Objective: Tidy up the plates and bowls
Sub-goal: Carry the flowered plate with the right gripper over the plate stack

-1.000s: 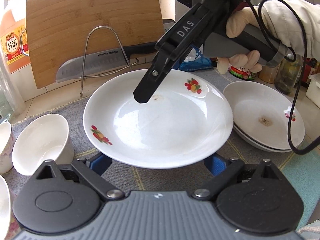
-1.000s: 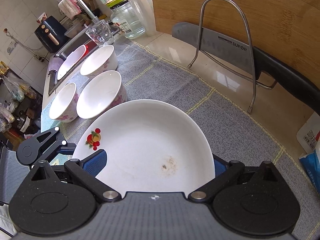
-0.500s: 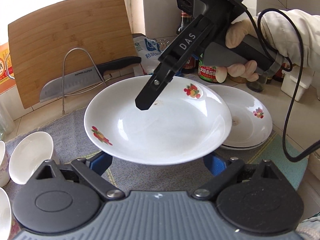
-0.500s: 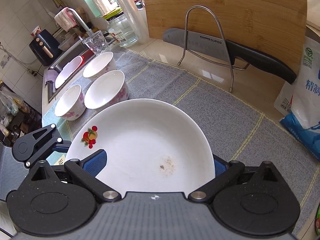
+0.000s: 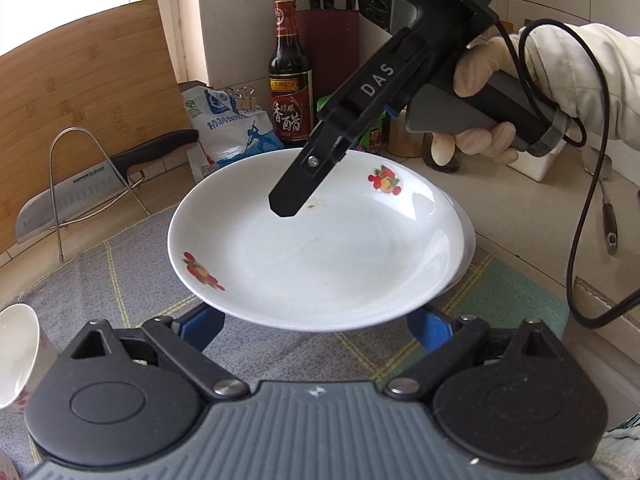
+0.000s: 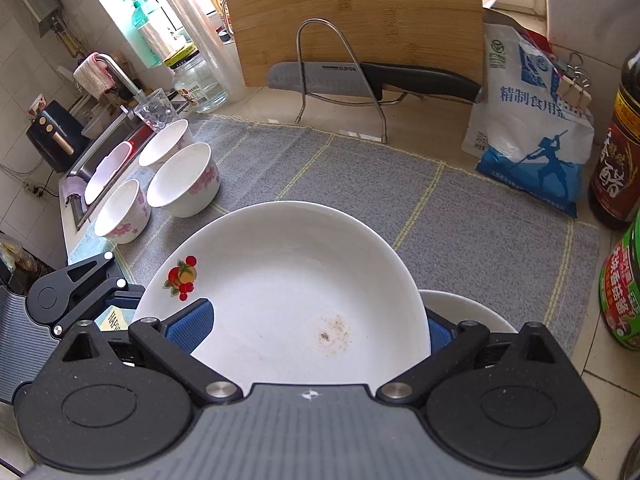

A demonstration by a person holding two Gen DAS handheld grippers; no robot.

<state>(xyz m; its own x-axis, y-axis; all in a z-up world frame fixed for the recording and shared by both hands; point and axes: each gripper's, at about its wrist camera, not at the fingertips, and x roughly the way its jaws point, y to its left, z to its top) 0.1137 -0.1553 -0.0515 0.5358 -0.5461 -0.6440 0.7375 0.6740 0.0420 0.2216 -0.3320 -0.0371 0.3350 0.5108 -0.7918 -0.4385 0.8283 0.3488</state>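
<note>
Right wrist view: plate point(image 6: 288, 280) holds brown crumbs point(image 6: 334, 334)

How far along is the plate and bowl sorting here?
Done: another plate already lies on the mat. In hand: the right gripper holds the fruit-print plate above it. Left: setting that plate down, and three bowls stand unstacked.

A bamboo cutting board point(image 6: 360, 20) leans upright behind a wire rack point(image 6: 340, 80) holding a black-handled knife point(image 6: 372, 78). Just right of them stand a blue-and-white salt bag point(image 6: 528, 140) and a dark vinegar bottle point(image 5: 290, 92). A grey checked mat point(image 6: 460, 208) covers the counter point(image 6: 608, 364).
</note>
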